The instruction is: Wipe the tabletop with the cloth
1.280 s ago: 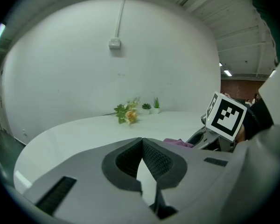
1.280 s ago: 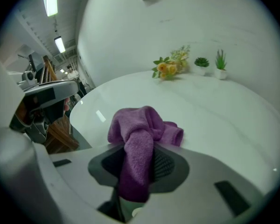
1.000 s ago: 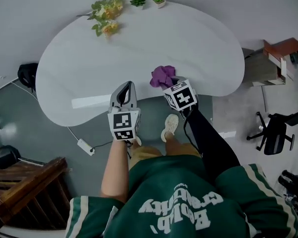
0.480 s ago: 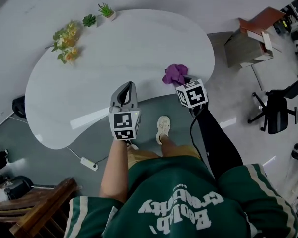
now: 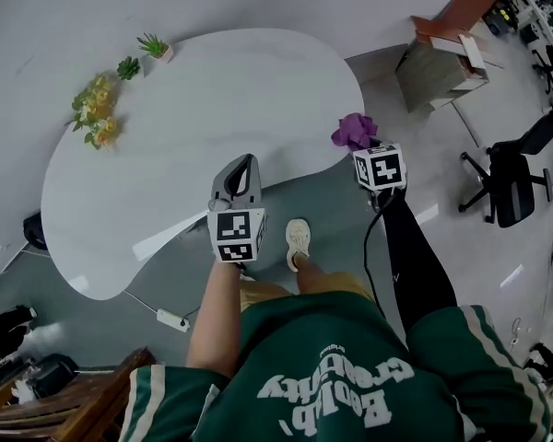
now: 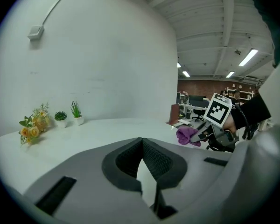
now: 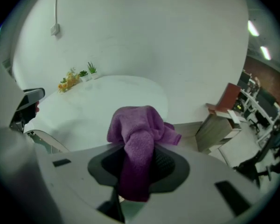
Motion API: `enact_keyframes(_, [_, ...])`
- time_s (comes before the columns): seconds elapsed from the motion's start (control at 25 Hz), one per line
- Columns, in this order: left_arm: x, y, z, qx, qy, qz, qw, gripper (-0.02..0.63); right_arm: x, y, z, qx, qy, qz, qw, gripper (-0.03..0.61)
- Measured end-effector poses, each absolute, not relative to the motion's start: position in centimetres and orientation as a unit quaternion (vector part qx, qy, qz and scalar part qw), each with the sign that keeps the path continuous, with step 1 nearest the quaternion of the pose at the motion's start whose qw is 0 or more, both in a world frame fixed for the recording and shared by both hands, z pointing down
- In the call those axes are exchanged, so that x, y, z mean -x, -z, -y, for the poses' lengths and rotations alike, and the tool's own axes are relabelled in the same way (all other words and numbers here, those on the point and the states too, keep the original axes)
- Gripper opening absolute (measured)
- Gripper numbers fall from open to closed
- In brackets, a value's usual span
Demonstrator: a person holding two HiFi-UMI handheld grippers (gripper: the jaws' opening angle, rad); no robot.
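An open-plan office. A white curved table point(image 5: 212, 99) stands by a plain white wall point(image 6: 107, 55), with small potted plants point(image 5: 152, 46) at its far left edge and black office chairs point(image 5: 511, 182) at right. Far off, desks point(image 6: 187, 108) sit under ceiling strip lights point(image 6: 248, 57).

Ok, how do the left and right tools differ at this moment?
The left tool is shut on nothing; the right tool is shut on the purple cloth. The left tool hangs over the near edge of the table; the right tool is by its right end. Shared: both are shut and hand-held.
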State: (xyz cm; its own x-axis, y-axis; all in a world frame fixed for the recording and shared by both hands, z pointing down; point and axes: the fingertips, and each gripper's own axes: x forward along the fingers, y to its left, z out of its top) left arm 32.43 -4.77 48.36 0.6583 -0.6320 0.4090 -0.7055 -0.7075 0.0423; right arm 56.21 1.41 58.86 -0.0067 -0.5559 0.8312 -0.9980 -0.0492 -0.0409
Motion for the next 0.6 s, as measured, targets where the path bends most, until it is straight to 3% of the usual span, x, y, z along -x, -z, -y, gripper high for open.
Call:
enact_keyframes(0.24, [-30.6, -47.9, 4.4, -0.900, -0.184, 0.384, 0.097, 0.001, -57.2, -57.9, -2.0, -0.649, -0.346, 0.604, 0.307, 0.128])
enact_keyframes(0.6, [-14.2, -45.8, 5.4, -0.849, -0.174, 0.491, 0.090, 0.002, -39.2, -52.9, 3.7, -0.561, -0.275, 0.732, 0.271, 0.132])
